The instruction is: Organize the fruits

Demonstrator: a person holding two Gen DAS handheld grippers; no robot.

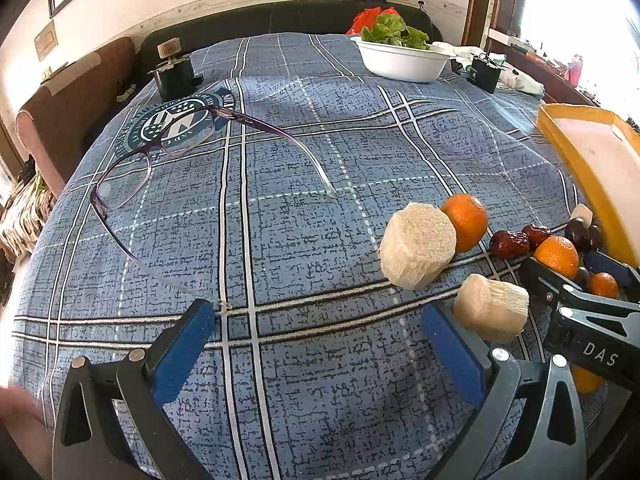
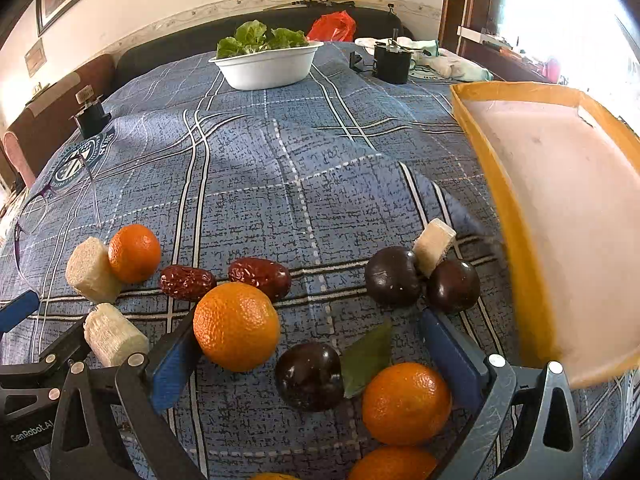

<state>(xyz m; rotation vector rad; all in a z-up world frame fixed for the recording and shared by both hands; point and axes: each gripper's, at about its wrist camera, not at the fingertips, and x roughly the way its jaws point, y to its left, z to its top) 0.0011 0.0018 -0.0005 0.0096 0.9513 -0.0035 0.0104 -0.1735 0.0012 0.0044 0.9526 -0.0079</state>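
With both tools spread wide and gripping nothing, left tool (image 1: 316, 344) and right tool (image 2: 308, 360) hover over oranges (image 2: 236, 326), plums (image 2: 310, 376) and red dates (image 2: 260, 278) scattered on the tabletop (image 2: 280, 168), the yellow tray (image 2: 516, 248) unfilled, sorting apparently barely begun.

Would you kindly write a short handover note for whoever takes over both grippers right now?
Left gripper: jaws open, empty, low over the blue plaid cloth, a pale sugarcane piece just beyond its right finger.
Right gripper: jaws open, nothing clamped; an orange lies against its left finger, with a dark plum, a leaf and a second orange between the fingers.
Yellow tray to the right: no fruit visible in it.
Loose on the cloth: more oranges, two red dates, two plums, sugarcane pieces.
Done: nothing sorted. Left: everything.
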